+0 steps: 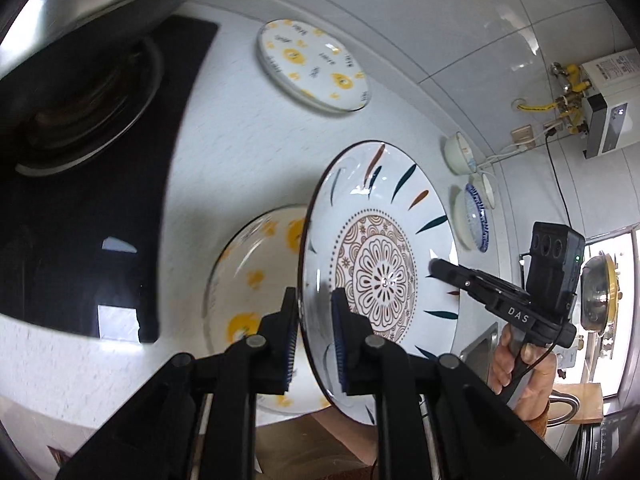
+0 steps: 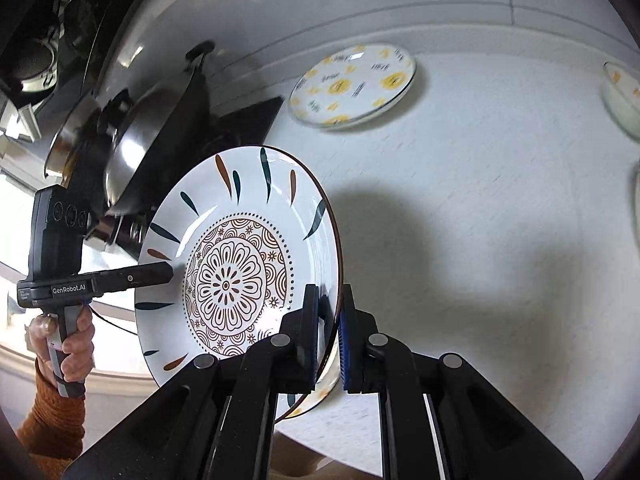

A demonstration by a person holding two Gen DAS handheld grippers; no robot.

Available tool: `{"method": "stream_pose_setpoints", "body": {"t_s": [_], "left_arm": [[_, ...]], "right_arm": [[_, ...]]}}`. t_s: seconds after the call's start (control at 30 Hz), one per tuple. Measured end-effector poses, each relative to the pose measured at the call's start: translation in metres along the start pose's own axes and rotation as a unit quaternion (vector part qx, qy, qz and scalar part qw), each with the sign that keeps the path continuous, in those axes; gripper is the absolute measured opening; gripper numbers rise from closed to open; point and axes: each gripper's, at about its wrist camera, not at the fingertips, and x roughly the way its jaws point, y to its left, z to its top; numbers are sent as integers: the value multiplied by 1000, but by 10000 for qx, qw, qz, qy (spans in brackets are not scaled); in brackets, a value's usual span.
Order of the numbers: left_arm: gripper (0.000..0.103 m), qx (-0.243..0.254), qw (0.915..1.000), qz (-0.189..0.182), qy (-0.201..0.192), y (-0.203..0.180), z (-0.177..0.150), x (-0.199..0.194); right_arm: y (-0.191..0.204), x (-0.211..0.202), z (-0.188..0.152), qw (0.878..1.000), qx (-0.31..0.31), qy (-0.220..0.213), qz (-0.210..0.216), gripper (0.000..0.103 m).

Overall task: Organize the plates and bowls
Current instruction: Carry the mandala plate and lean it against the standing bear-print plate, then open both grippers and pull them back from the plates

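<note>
A white plate with a brown mandala centre and teal and brown leaf marks (image 1: 380, 256) (image 2: 240, 276) is held tilted above the counter. My left gripper (image 1: 316, 312) is shut on one side of its rim. My right gripper (image 2: 330, 312) is shut on the opposite side of the rim; it also shows in the left wrist view (image 1: 436, 266). A yellow-flowered glass bowl (image 1: 248, 280) sits under the plate. A yellow-flowered glass plate (image 1: 312, 64) (image 2: 354, 84) lies flat farther back on the counter.
A black stove top (image 1: 80, 240) with a steel pan (image 2: 160, 148) lies beside the work area. Small white bowls (image 1: 460, 156) and a blue-patterned dish (image 1: 474, 216) stand by the tiled wall. A glass bowl (image 2: 624, 96) sits at the right edge. A sink edge (image 1: 480, 344) shows beyond the plate.
</note>
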Motion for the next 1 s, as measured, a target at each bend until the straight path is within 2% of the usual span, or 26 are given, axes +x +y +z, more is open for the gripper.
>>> {"method": "stream_pose_setpoints", "body": {"t_s": [0.2,0.37,0.43,0.6,0.73,1.0], "left_arm": [[15,-249,9997,-37,50,42,-21,25],[14,-225,9997,5,119,58,-27,41],[14,-248,9996,-95,92,61,-28,44],[14,-176,9998,-57,121,59,-31,51],[14,-85,9999,67,115,52,-32,53],[17,-198,9998,-24,92,57,-36,49]], "right_arm": [[6,39,-23,9996,69,282,-28,9],[4,59,-32,9991,145,377,-130,9],[2,64,-34,9989,173,415,-164,9],[-10,65,-34,9988,343,347,0,8],[-12,60,-34,9987,293,390,-127,10],[-12,52,-42,9985,312,440,-80,10]]}}
